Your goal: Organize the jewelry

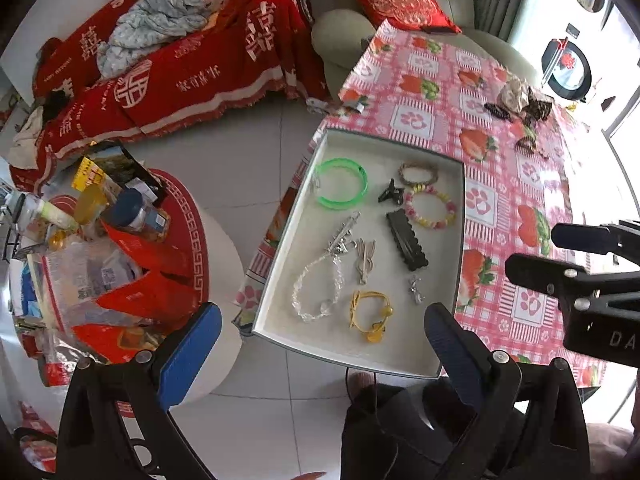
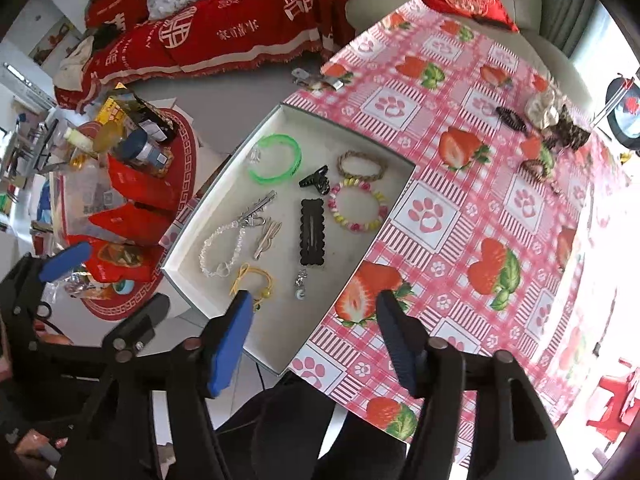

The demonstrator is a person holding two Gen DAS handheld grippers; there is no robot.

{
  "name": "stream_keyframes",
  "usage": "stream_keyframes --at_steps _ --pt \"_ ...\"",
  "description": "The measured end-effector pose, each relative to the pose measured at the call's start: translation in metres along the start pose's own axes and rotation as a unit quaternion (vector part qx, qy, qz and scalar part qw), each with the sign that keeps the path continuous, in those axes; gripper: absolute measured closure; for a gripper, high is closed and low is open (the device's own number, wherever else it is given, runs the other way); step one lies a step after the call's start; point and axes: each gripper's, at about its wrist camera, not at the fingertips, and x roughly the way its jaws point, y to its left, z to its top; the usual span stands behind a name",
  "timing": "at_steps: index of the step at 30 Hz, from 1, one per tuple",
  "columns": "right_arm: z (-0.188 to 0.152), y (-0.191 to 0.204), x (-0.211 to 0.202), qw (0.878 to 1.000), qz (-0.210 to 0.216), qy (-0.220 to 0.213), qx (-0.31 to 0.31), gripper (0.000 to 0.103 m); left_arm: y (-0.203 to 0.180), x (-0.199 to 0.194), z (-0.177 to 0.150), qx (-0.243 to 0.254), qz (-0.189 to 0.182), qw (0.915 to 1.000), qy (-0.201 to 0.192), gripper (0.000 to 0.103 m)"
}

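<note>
A shallow white tray [image 1: 280,248] lies at the near left corner of the strawberry tablecloth [image 2: 460,240]. It holds a green bangle [image 1: 341,184], a pink-and-yellow bead bracelet [image 2: 358,208], a woven bracelet [image 2: 362,164], a black snap clip [image 2: 312,232], a clear crystal bracelet [image 1: 316,292], a yellow cord bracelet [image 1: 370,314] and a small silver charm [image 2: 300,284]. My left gripper [image 1: 324,308] hangs above the tray's near end, open and holding nothing. My right gripper [image 2: 314,300] hovers over the tray's near right corner, also open and holding nothing.
More pieces lie at the table's far right: scrunchies [image 2: 548,110], a black clip [image 2: 512,118] and a dark bracelet [image 2: 536,168]. A cluttered round side table [image 1: 120,240] stands left of the tray. A red-covered sofa [image 1: 192,60] is behind it. A person's dark-trousered lap [image 2: 288,432] is below.
</note>
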Motion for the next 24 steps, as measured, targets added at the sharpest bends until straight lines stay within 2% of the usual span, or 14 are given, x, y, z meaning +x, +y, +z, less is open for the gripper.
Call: stream_keyframes --at_steps 3,8,11,24 --pt "-0.002 0.002 -0.008 1.000 -0.007 -0.009 -0.002 0.023 0.001 -0.008 0.001 -0.001 0.003 1.0000 -0.004 0.000" --pt "-0.005 0.007 -0.024 0.999 -0.026 -0.031 -0.010 0.021 0.005 -0.016 -0.002 -0.013 0.007 0.9999 -0.008 0.000" --pt "-0.007 0.008 -0.034 0.998 -0.037 -0.046 -0.007 0.014 0.010 -0.016 -0.004 -0.028 0.006 0.9996 -0.004 0.000" --pt "-0.011 0.008 -0.046 0.995 -0.053 -0.088 0.002 0.012 0.019 -0.020 -0.012 -0.051 0.017 0.9985 -0.001 0.000"
